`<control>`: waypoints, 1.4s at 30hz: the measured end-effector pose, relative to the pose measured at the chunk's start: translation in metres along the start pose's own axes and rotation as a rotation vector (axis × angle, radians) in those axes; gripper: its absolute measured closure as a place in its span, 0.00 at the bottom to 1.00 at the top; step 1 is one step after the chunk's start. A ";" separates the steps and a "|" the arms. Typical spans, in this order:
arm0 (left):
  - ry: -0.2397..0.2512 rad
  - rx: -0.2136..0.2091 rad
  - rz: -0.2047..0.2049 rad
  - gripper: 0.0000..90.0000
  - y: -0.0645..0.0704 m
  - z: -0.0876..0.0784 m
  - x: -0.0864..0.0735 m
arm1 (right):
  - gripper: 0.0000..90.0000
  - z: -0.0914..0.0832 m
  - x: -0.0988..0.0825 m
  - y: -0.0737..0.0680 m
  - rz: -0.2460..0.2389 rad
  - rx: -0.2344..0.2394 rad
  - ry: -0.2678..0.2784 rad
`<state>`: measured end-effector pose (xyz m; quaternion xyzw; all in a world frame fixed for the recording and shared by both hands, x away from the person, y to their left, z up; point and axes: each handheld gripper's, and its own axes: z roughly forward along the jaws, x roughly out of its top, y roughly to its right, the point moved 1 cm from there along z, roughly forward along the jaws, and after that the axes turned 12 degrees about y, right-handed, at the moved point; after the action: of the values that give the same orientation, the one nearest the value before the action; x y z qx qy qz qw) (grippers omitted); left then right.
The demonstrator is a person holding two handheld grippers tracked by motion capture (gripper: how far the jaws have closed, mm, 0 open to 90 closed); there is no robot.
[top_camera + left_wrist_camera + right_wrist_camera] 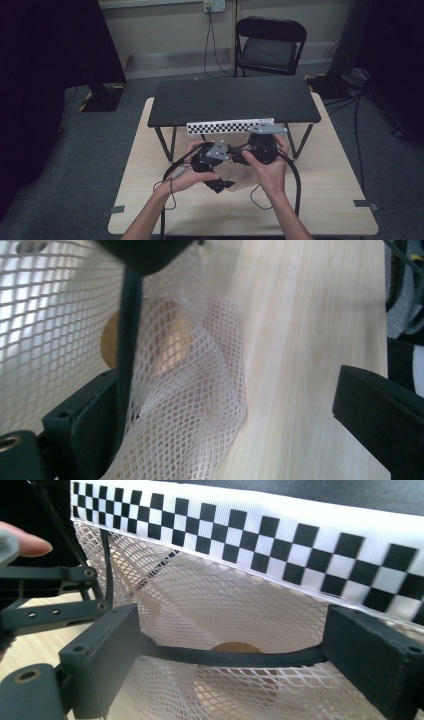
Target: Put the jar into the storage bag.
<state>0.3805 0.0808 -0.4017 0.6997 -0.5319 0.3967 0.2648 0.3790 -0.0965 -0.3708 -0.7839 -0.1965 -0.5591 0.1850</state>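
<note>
A white mesh bag (241, 175) lies on the wooden table between both hands, and its black-and-white checkered band (280, 545) runs along its upper edge. A round tan object (165, 340) shows through the netting inside it (237, 648). My left gripper (235, 440) is open, jaws wide apart, with mesh draped over its left jaw. My right gripper (235, 680) is open too, facing the bag, and a thin black strip (235, 657) crosses between its jaws. In the high view the left gripper (220, 184) and right gripper (239, 149) sit close together over the bag.
A low black table (235, 100) stands on the far half of the light wooden table (325, 200). A black folding chair (270, 47) stands behind it. Cables (295, 185) trail from both grippers toward the near edge. A fingertip (27, 542) shows at the left.
</note>
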 end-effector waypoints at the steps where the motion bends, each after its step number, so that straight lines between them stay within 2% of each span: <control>1: 0.007 0.011 -0.007 0.04 -0.001 0.000 0.000 | 0.09 -0.002 0.000 0.001 -0.002 -0.008 0.003; 3: 0.029 0.042 -0.020 0.04 -0.002 -0.003 0.001 | 0.09 -0.006 -0.001 0.004 0.000 -0.013 0.009; 9: 0.040 0.056 -0.039 0.04 -0.002 -0.009 0.002 | 0.07 -0.013 -0.003 0.013 0.012 -0.037 0.011; 15: 0.072 0.131 -0.059 0.04 0.001 -0.024 0.003 | 0.04 -0.019 -0.007 0.022 0.035 -0.067 0.021; 21: 0.075 0.195 -0.078 0.04 -0.002 -0.035 -0.003 | 0.03 -0.029 -0.012 0.026 0.027 -0.084 0.018; 23: 0.084 0.204 -0.106 0.04 -0.002 -0.041 -0.008 | 0.03 -0.036 -0.015 0.030 0.023 -0.098 0.028; 25: 0.079 0.211 -0.116 0.03 -0.002 -0.047 -0.013 | 0.03 -0.039 -0.017 0.031 0.027 -0.099 0.035; 28: 0.088 0.245 -0.156 0.03 -0.002 -0.055 -0.018 | 0.02 -0.046 -0.022 0.038 0.054 -0.113 0.055; 29: 0.096 0.267 -0.175 0.03 -0.002 -0.059 -0.021 | 0.02 -0.050 -0.024 0.042 0.066 -0.127 0.057; 34: 0.098 0.319 -0.224 0.03 0.000 -0.064 -0.031 | 0.04 -0.063 -0.032 0.052 0.071 -0.161 0.051; 38: 0.096 0.344 -0.250 0.03 0.003 -0.067 -0.042 | 0.04 -0.080 -0.040 0.063 0.071 -0.197 0.048; 40: 0.095 0.367 -0.265 0.03 0.003 -0.070 -0.048 | 0.04 -0.088 -0.044 0.069 0.071 -0.217 0.040; 42: 0.100 0.410 -0.292 0.03 0.002 -0.072 -0.055 | 0.04 -0.096 -0.048 0.074 0.081 -0.240 0.032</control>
<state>0.3524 0.1663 -0.4083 0.7877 -0.3199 0.4879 0.1978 0.3261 -0.2133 -0.3919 -0.7987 -0.0934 -0.5831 0.1154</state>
